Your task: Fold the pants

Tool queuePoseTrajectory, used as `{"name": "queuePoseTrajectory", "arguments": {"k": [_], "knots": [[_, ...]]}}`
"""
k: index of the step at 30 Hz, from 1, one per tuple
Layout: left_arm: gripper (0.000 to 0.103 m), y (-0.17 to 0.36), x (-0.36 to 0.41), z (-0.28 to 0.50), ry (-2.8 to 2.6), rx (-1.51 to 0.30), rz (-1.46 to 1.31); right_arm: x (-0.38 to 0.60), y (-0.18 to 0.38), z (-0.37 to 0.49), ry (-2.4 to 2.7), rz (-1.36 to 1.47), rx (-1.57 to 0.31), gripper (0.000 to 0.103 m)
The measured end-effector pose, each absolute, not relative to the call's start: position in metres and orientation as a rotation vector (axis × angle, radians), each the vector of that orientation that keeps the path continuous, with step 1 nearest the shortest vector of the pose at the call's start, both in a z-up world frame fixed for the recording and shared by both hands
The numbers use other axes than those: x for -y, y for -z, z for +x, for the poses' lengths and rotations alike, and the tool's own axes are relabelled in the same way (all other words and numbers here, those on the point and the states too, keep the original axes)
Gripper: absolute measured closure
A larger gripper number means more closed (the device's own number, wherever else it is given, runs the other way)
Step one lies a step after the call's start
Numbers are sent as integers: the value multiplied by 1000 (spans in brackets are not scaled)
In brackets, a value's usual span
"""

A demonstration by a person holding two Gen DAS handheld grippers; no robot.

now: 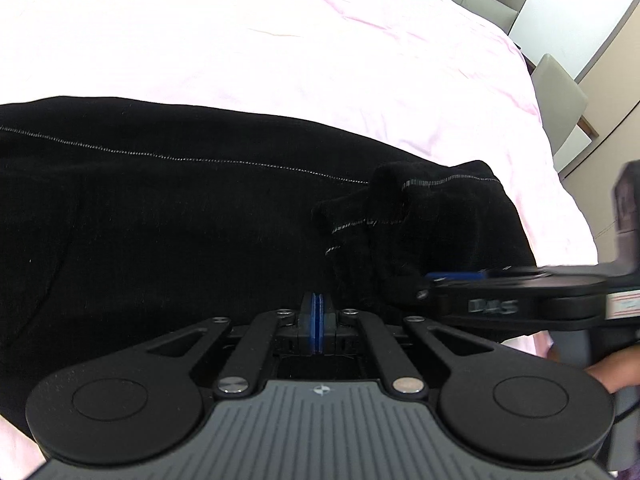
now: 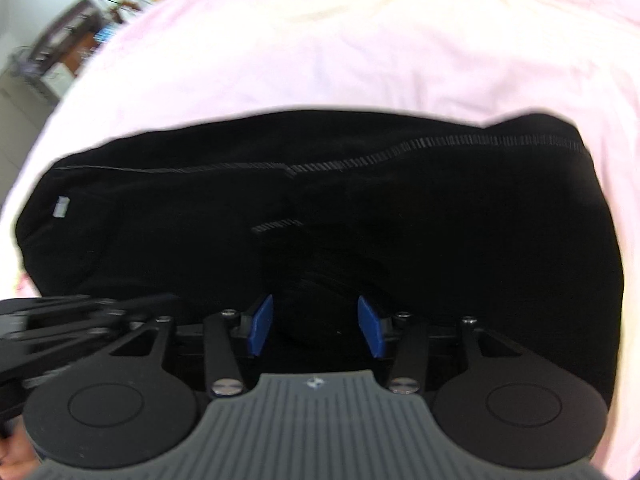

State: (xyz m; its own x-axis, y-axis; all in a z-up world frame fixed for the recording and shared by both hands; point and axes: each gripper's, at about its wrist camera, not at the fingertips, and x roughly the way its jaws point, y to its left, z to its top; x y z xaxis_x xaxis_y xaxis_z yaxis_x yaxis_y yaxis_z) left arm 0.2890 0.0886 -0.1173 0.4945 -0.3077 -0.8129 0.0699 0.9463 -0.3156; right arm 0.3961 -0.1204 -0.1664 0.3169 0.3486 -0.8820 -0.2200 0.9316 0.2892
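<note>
Both grippers, left gripper [image 1: 316, 314] and right gripper [image 2: 316, 326], angled down over black pants [image 1: 160, 220].

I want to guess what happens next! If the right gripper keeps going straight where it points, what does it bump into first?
Most likely the black pants: the right gripper points down at a bunched fold of them lying between its open blue pads. How near is hard to tell.

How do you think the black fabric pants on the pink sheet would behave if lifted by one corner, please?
The black fabric pants would probably hang limp: a bunched fold already slumps over itself. They look soft and thick, so likely not slippery against the pink sheet. They should neither roll nor break.
</note>
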Motion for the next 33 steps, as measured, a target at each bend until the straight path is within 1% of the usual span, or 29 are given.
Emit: {"name": "queuePoseTrajectory", "arguments": {"k": [3,4,8,11,13,15,16,17,19,21,24,27,31,33], "knots": [[103,115,-89,285,234,-1029,-255,121,173,395,-392,161,-1174,72],[103,114,-90,284,237,-1025,-256,119,169,391,-407,139,-1154,74],[103,110,-99,283,246,-1010,-307,114,128,365,-516,85,-1035,75],[101,109,-105,284,257,-996,-380,108,118,359,-587,86,-1023,75],[94,107,-105,284,242,-986,-417,98,128,361,-619,56,-1045,75],[77,107,-104,287,251,-991,-455,85,147,359,-620,-10,-1083,75],[72,108,-103,289,250,-999,-466,80,155,358,-607,-46,-1082,74],[61,112,-99,292,249,-1014,-474,78,161,357,-606,-53,-1075,74],[46,120,-92,299,265,-1048,-484,78,165,357,-610,-52,-1063,73],[43,132,-86,306,272,-1083,-505,80,163,355,-613,-49,-1058,73],[43,149,-71,315,255,-1129,-533,92,161,355,-618,-58,-1061,69],[43,161,-67,317,257,-1153,-554,111,153,355,-612,-70,-1067,61],[44,170,-67,319,254,-1162,-572,148,141,356,-576,-91,-1055,61],[48,174,-68,317,249,-1162,-582,169,136,355,-534,-96,-1049,60]]}}
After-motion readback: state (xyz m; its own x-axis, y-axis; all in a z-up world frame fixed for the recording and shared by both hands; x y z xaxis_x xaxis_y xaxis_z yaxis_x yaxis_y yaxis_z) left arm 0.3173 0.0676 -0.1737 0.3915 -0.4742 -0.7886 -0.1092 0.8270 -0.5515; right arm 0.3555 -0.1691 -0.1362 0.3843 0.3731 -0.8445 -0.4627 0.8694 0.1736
